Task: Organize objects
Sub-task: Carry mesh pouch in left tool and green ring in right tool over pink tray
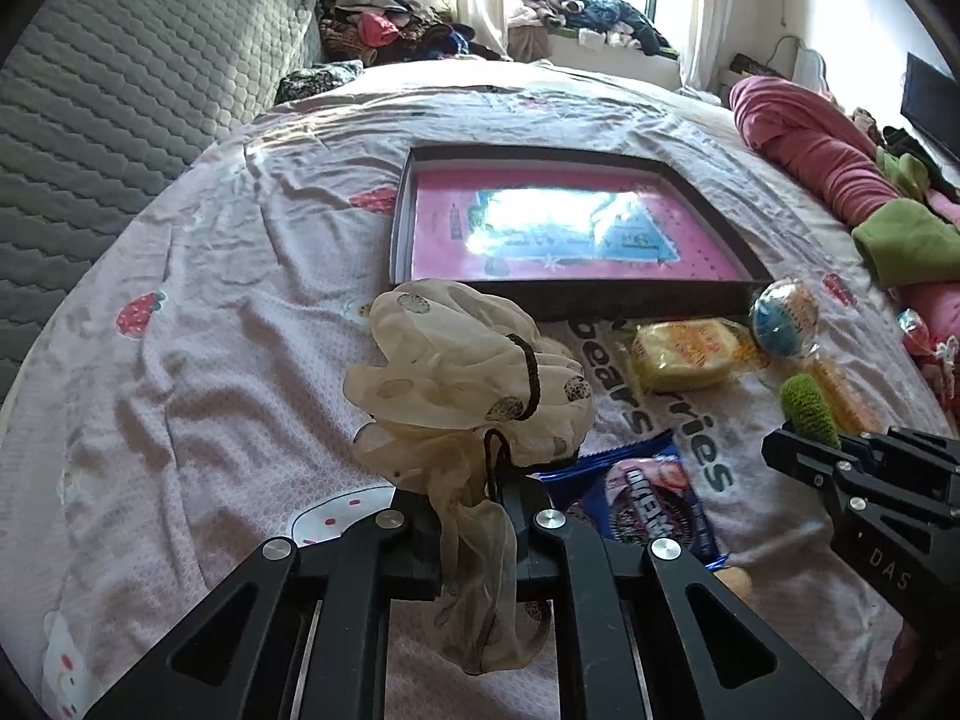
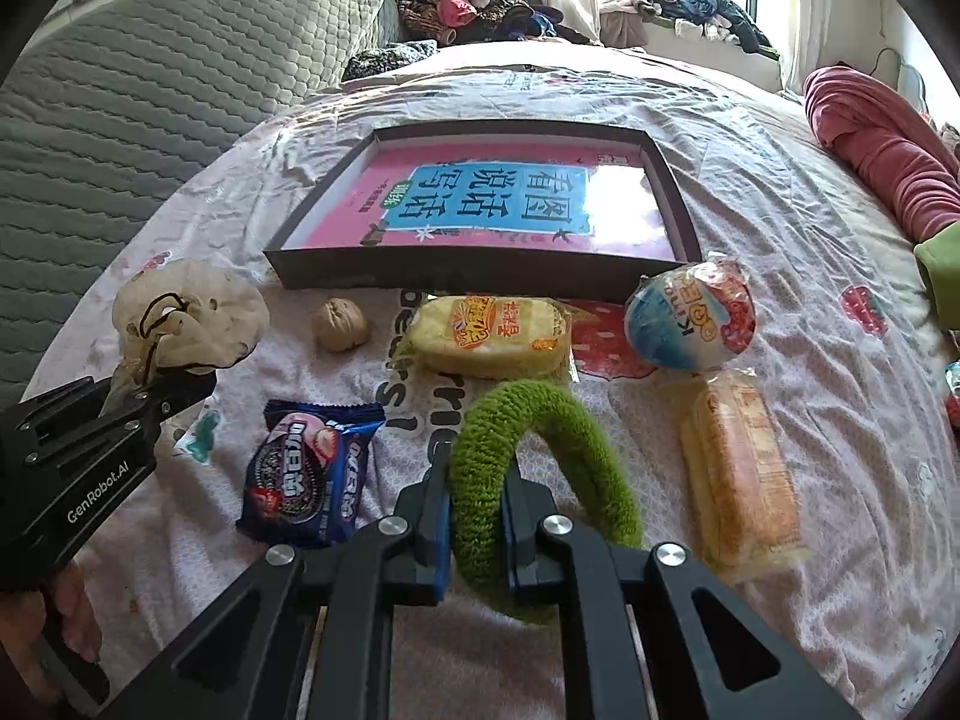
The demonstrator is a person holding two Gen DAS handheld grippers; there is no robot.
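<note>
My left gripper (image 1: pixel 471 492) is shut on a cream dotted chiffon scrunchie (image 1: pixel 468 372) and holds it above the bed; it also shows in the right wrist view (image 2: pixel 192 315). My right gripper (image 2: pixel 477 480) is shut on a fuzzy green hair band (image 2: pixel 540 456), whose tip shows in the left wrist view (image 1: pixel 810 408). A shallow black tray (image 2: pixel 456 276) with a pink book inside (image 2: pixel 492 204) lies ahead on the bed. Loose on the sheet are a blue Oreo packet (image 2: pixel 309 474), a walnut (image 2: pixel 341 324), a yellow snack pack (image 2: pixel 492 336), a Kinder egg (image 2: pixel 690 315) and a long cake pack (image 2: pixel 741 468).
The bed has a pink strawberry-print sheet (image 1: pixel 210 360). A grey quilted headboard (image 1: pixel 120 96) stands at left. A rolled pink blanket (image 1: pixel 810 144) and green cloth (image 1: pixel 906 240) lie at right. Clothes are piled by the window (image 1: pixel 570 12).
</note>
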